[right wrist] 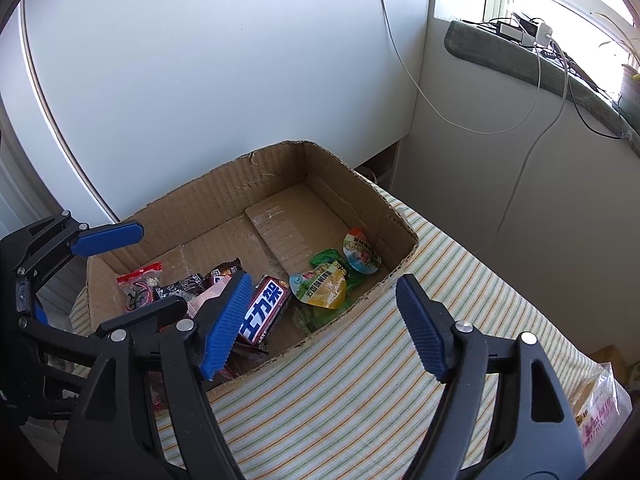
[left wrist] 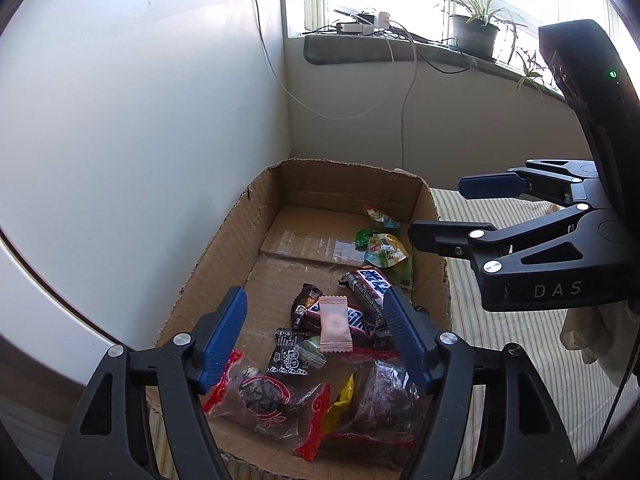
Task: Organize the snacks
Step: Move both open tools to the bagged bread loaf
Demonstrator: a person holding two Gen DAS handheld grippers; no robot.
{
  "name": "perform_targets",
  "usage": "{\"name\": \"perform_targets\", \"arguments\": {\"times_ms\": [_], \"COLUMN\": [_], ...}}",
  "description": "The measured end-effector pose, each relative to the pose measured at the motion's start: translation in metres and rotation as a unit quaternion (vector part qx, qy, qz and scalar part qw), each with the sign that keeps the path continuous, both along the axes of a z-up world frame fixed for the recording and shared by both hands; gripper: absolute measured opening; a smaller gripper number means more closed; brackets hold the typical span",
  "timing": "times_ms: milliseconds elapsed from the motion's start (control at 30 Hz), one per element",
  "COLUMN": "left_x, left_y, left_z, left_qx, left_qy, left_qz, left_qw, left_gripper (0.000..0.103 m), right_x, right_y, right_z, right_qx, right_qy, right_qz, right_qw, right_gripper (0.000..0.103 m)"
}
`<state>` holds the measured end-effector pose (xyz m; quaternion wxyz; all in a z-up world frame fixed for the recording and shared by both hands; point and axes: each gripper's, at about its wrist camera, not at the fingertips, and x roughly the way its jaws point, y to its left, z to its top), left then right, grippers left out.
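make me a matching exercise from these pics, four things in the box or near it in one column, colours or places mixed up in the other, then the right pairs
Things:
1. pink candy
2. Snickers bar
3. green snack packs
4. cardboard box

Places or colours:
A. stands on the striped cloth
B. lies on top of other wrappers, between the left gripper's open fingers in its own view
C. at the box's far end, towards the window
D. dark brown wrapper with white lettering on blue

Pairs: 1-B, 2-D, 3-C, 4-A
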<state>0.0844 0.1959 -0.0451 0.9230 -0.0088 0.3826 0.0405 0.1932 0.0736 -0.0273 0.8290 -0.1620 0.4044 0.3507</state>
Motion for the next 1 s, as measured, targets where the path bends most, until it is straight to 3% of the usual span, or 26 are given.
{"name": "perform_targets", "arguments": {"times_ms": [100, 333, 767, 1000], "left_x": [-0.004, -0.011, 0.001, 0.014], "left_y": [-0.002, -0.025, -0.101, -0.145], "left_z": [0.003, 0.016, 0.015, 0.002], "left_qx": [-0.007, -0.032, -0.081, -0.098], "left_qy": [-0.003, -0.020, -0.021, -0.008], "left_qz": [0.006, -0.006, -0.065, -0.094], "left_qw": [1.0000, 0.9993, 0.9943, 0.9908], "left_gripper": [0.073, 0.079, 0.081, 0.081], "right_x": [0.002, 0.005, 0.035, 0.071], "right_y": [-0.012, -0.061, -0.219, -0.300], "right_z": [0.004, 0.013, 0.020, 0.015], "right_qx": [0.008, 0.020, -0.002, -0.001], "right_qy": [0.003, 0.004, -0.011, 0.020], "right_qz": [-0.005, -0.027, -0.124, -0.177], "right_qw": [1.000, 0.999, 0.992, 0.984], "right_gripper": [0.085, 0.085, 0.093, 0.093]}}
